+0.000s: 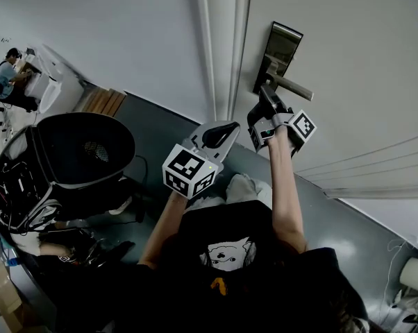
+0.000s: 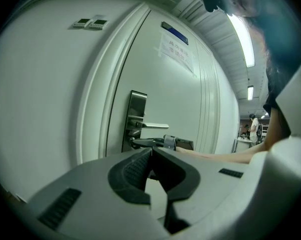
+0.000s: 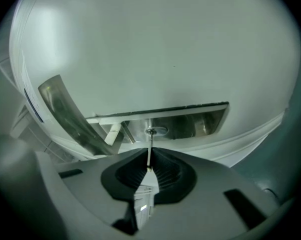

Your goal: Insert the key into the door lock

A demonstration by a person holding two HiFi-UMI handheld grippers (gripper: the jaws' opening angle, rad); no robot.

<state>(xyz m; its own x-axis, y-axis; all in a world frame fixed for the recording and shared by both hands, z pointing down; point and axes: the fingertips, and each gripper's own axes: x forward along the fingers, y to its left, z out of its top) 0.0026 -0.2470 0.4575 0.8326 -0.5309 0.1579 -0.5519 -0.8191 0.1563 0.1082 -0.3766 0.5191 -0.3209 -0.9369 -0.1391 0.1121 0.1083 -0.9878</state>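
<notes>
The steel lock plate (image 1: 282,50) with its lever handle (image 1: 293,85) sits on the white door. My right gripper (image 1: 266,96) is just under the handle, shut on a thin key (image 3: 150,143). In the right gripper view the key's blade runs from the right gripper (image 3: 149,159) up to the round keyhole (image 3: 152,131) in the lock plate (image 3: 193,124); its tip meets the keyhole, depth unclear. My left gripper (image 1: 220,136) hangs lower left, away from the door, shut with nothing in it. From the left gripper (image 2: 151,152) I see the lock plate (image 2: 137,113) and the right gripper (image 2: 153,143) side-on.
The door frame (image 1: 223,47) runs left of the lock. A black office chair (image 1: 77,151) stands on the floor at left. A seated person (image 1: 7,75) is far off at a desk. A paper notice (image 2: 176,51) hangs on the door.
</notes>
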